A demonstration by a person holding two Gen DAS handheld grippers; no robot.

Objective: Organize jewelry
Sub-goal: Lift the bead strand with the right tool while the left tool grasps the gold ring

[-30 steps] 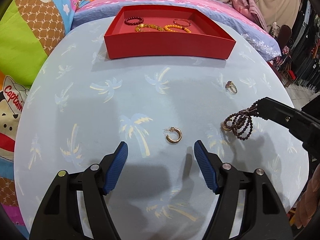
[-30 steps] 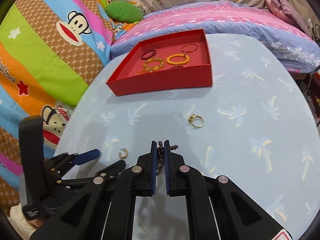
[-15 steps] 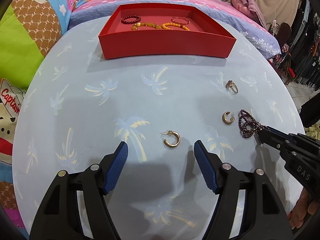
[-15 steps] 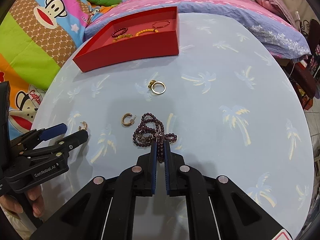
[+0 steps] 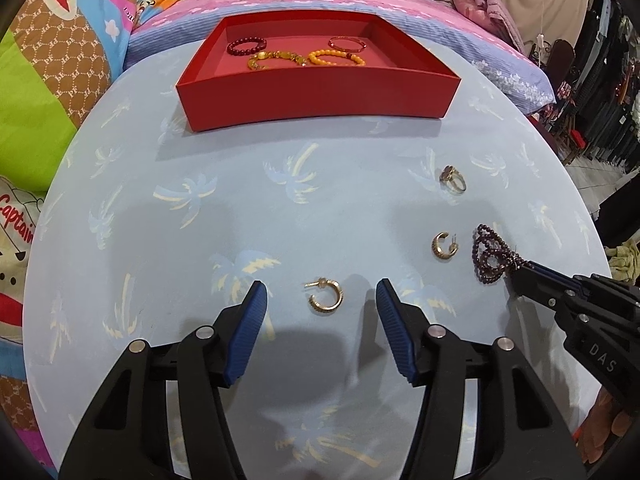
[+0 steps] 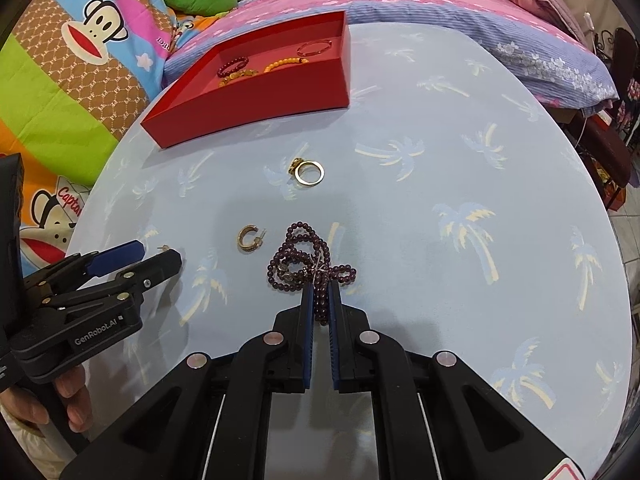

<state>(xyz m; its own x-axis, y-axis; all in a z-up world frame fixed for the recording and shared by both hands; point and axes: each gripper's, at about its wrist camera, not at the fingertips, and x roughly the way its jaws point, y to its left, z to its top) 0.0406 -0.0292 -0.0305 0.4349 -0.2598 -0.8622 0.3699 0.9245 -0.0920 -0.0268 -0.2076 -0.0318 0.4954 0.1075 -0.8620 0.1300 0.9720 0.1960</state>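
Bead necklace (image 6: 308, 264) pinched by right gripper (image 6: 319, 300); left gripper (image 5: 320, 300) closing around hoop earring (image 5: 325, 299); palm-print tablecloth (image 5: 240, 208), possibly bedroom.

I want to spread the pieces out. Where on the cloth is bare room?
Free: the wide stretch right of the dark bead strand, and the band between the red tray and the ring. Crowded: around the ring, the two hoop earrings and both grippers.

Pale blue tablecloth (image 5: 200, 240) printed with cream-and-blue palm trees, plain red cardboard tray (image 5: 320, 96) ahead of the claws, gold hoop earring (image 5: 325, 297), dark purple beaded necklace (image 6: 308, 264), blue-padded black claws.
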